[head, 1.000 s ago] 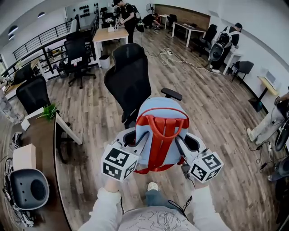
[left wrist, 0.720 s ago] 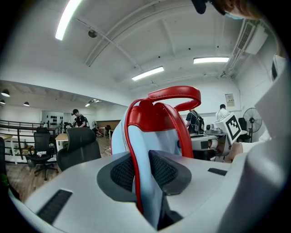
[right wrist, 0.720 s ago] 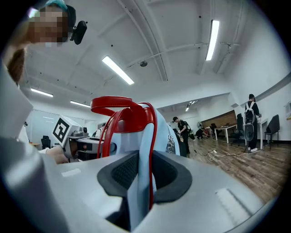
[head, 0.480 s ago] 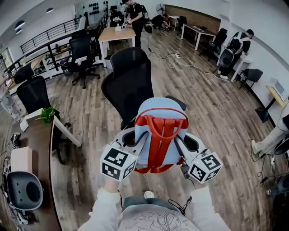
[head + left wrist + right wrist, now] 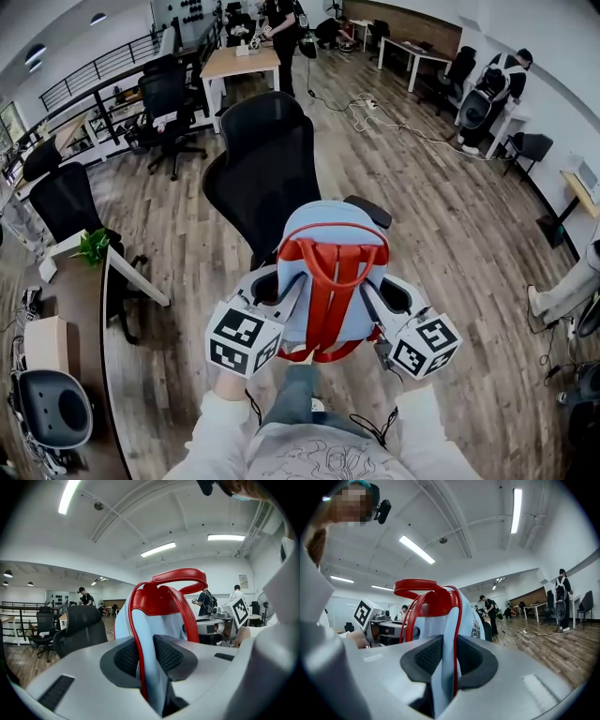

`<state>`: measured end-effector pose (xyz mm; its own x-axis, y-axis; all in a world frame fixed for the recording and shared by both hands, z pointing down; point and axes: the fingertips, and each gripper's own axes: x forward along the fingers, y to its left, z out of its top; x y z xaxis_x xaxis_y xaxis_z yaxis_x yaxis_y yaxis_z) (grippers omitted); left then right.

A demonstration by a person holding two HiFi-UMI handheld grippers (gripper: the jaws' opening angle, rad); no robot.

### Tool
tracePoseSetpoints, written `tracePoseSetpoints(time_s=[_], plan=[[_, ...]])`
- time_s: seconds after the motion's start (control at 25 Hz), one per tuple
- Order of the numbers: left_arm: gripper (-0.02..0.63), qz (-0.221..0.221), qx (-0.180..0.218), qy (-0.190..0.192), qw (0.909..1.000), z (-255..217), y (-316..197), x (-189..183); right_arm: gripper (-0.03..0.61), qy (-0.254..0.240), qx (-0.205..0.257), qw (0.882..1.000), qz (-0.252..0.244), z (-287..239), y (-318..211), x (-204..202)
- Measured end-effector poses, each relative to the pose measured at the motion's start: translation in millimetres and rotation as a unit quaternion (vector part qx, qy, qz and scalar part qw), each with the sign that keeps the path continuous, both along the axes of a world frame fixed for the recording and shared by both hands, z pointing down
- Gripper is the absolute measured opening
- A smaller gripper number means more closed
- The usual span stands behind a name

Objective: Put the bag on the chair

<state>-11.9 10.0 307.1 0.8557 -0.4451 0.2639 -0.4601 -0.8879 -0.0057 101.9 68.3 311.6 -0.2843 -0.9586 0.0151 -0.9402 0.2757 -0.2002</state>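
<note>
While both grippers clamp it, the bag [image 5: 330, 281] hangs upright in the middle of the head view, its pale blue body facing the camera. The red handle [image 5: 334, 246] arches over its top.

- Left gripper [image 5: 274, 289]: at 8 o'clock of the bag. In the left gripper view the jaws are clenched on a fold of blue fabric with a red strap [image 5: 135, 634] running through the gap, and both dark pads [image 5: 168, 656] press on it.
- Right gripper [image 5: 392, 296]: at 4 o'clock of the bag. In the right gripper view the jaws are likewise clenched on the bag's blue edge and its red piping, with the pads against the cloth on each side.
- Chair [image 5: 267, 164]: black, high-backed, at 12 o'clock of the bag. Its backrest is turned toward 11 o'clock. One armrest [image 5: 370, 208] shows just beside the bag's upper right corner, at 1 o'clock.
- Bag position: held off the wooden floor [image 5: 450, 244] on the near side of the chair. Its top overlaps the seat area in the head view, so contact with the seat cannot be told.
- At 6 o'clock, under the bag: the person's leg [image 5: 292, 403] and both pale sleeves [image 5: 217, 427].
- Surroundings: a desk [image 5: 70, 281] with a small green plant [image 5: 94, 246] at 9 o'clock. Cables [image 5: 394, 127] lie on the floor at 1 o'clock. Other people stand at desks along the far wall.
</note>
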Motion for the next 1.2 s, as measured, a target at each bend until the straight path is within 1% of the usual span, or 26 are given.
tracePoseSetpoints(time_s=[0.32, 0.72, 0.88, 1.2], plan=[[0.089, 0.008, -0.003, 0.002, 1.0000, 8.4, -65.9, 24.3, 0.089, 0.003, -0.001, 1.000, 0.011, 7.5, -63.1, 23.0], [0.089, 0.026, -0.010, 0.002, 0.9996, 12.8, -167.6, 63.0, 0.089, 0.004, -0.008, 1.000, 0.029, 10.7, -160.3, 59.5], [0.089, 0.033, -0.018, -0.002, 0.9993, 21.8, -201.8, 76.1, 0.089, 0.000, -0.018, 0.999, 0.037, 19.7, -194.1, 72.4], [0.089, 0.047, -0.048, -0.014, 0.9976, 56.5, -264.8, 88.4, 0.089, -0.009, -0.052, 0.997, 0.049, 53.8, -254.3, 82.8]])
